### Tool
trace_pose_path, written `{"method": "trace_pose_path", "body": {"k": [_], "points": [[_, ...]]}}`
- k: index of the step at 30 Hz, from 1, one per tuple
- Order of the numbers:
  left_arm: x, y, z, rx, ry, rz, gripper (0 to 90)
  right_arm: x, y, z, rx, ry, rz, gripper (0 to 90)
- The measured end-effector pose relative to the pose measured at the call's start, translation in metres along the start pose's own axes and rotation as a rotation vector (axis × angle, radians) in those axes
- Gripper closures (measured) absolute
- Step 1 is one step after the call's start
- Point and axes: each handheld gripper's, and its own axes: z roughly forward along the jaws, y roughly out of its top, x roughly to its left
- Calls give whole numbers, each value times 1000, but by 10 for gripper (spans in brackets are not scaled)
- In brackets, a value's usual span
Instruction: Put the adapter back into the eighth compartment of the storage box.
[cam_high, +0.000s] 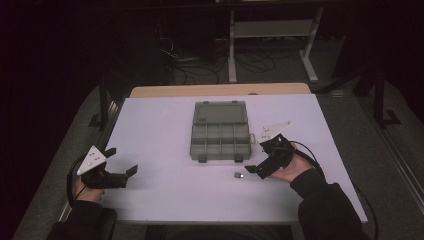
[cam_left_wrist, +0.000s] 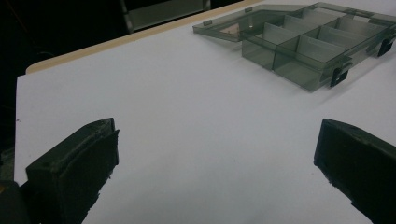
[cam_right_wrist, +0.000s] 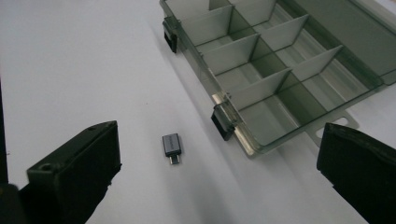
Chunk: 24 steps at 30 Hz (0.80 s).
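Observation:
A smoky clear compartment box (cam_high: 220, 132) lies open in the middle of the white table (cam_high: 160, 130), its lid folded back and its cells looking empty. A small grey USB adapter (cam_high: 238, 175) lies on the table just in front of the box's right corner. My right gripper (cam_high: 256, 170) rests low beside it, open. In the right gripper view the adapter (cam_right_wrist: 172, 147) lies ahead between the spread jaws, nearer the left one, with the box (cam_right_wrist: 271, 65) beyond. My left gripper (cam_high: 121, 161) sits open near the table's left front. The left gripper view has the box (cam_left_wrist: 299, 42) far off.
The table's front edge (cam_high: 225, 220) runs just behind both hands. A wooden tabletop strip (cam_high: 220, 90) shows behind the white sheet. On the dark floor beyond are cables (cam_high: 195, 70) and a metal stand (cam_high: 270, 45).

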Motion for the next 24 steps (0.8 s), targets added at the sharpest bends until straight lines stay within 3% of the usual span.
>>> {"method": "trace_pose_path", "body": {"k": [24], "points": [[0,0,0,1,-3,0,0,21,4,22,61,45,-77,0]]}}
